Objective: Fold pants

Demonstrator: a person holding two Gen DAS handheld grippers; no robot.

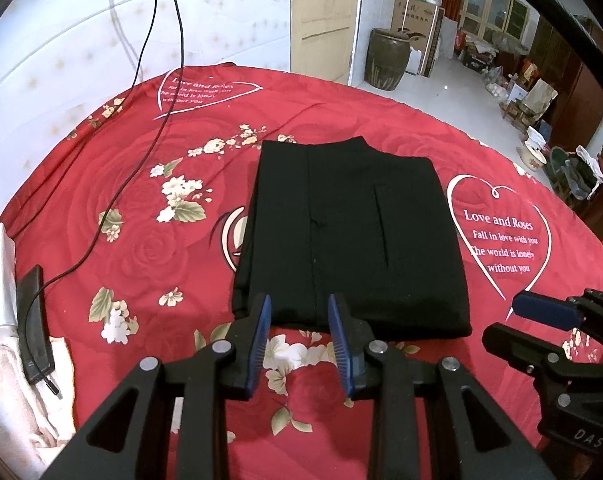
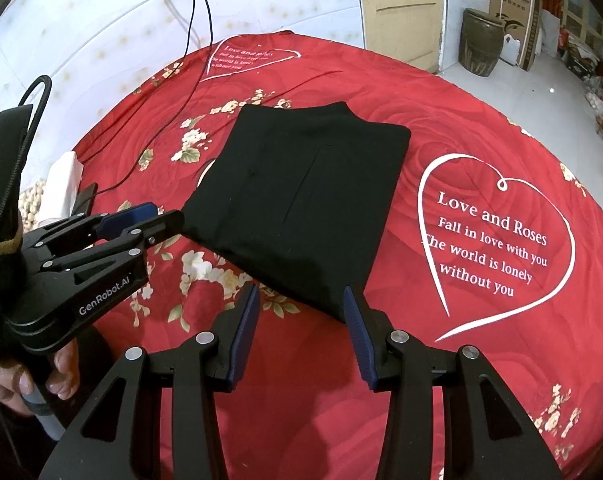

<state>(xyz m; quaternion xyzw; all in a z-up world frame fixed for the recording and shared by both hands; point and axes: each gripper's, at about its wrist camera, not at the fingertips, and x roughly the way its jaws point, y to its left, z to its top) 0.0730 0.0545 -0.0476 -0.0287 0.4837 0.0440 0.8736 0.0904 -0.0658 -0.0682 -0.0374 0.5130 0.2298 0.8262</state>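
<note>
A red bedcover (image 1: 141,240) with two white printed hearts lies under me, and two black cables (image 1: 157,60) run down at the upper left. One pair of black pants (image 1: 349,232), folded into a rectangle, lies in the centre. My left gripper (image 1: 299,344) and my right gripper (image 2: 301,336), both at the bottom, stand open and hold nothing.

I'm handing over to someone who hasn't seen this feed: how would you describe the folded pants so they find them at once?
Start from the red rose-print bedspread that fills the view. Near its middle, left of the big white "Love and Roses" heart, lies the pants, folded into a flat rectangle. It is the only plain black cloth there; everything around it is red with flowers.
</note>
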